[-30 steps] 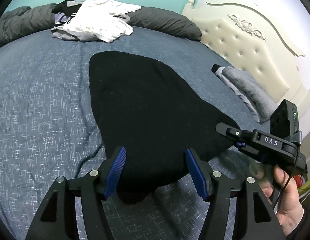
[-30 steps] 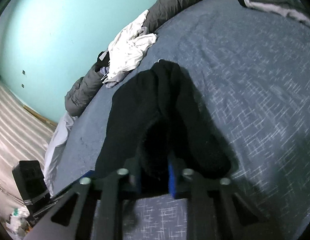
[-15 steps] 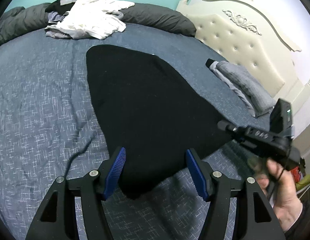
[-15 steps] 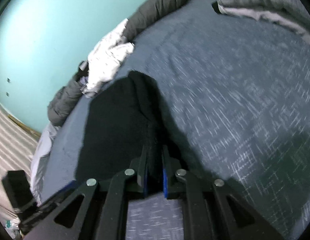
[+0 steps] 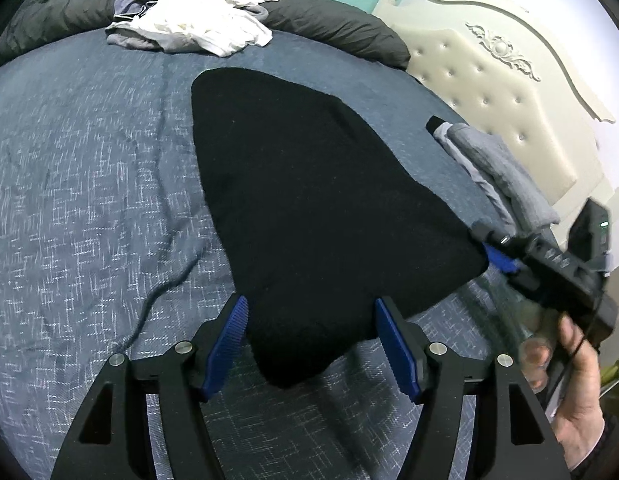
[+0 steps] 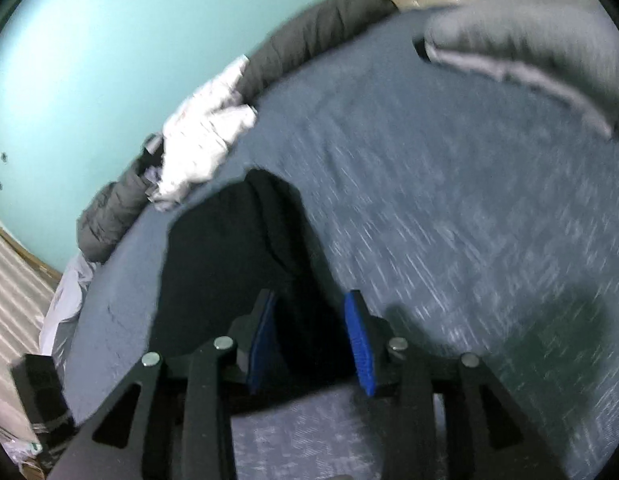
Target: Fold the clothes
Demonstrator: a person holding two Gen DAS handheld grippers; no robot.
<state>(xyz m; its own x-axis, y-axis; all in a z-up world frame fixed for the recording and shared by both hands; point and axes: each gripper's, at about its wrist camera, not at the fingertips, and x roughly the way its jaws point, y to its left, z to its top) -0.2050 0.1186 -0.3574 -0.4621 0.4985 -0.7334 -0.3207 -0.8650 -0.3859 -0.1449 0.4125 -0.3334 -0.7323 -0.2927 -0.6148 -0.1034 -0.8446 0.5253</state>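
**Black garment laid out, both grippers off it**

The black garment point(image 5: 309, 208) lay spread on the bed point(image 5: 89, 168), filling the centre of the left wrist frame. My left gripper point(image 5: 309, 344) hung wide over its near tip, holding nothing. My right gripper point(image 6: 309, 340) stood partly open at the garment's corner, lower centre of its own blurred frame, with cloth between the jaws but not pinched.

I judged the main risk to be the thick knit bunching or dragging the bedcover if I closed on too much at once. A dark cord point(image 5: 165, 280) ran just left of the garment and could snag.

Open bedding lay left and lower right. The white pile point(image 5: 197, 24) sat well clear at the top, folded grey clothes point(image 5: 497, 172) at the right.
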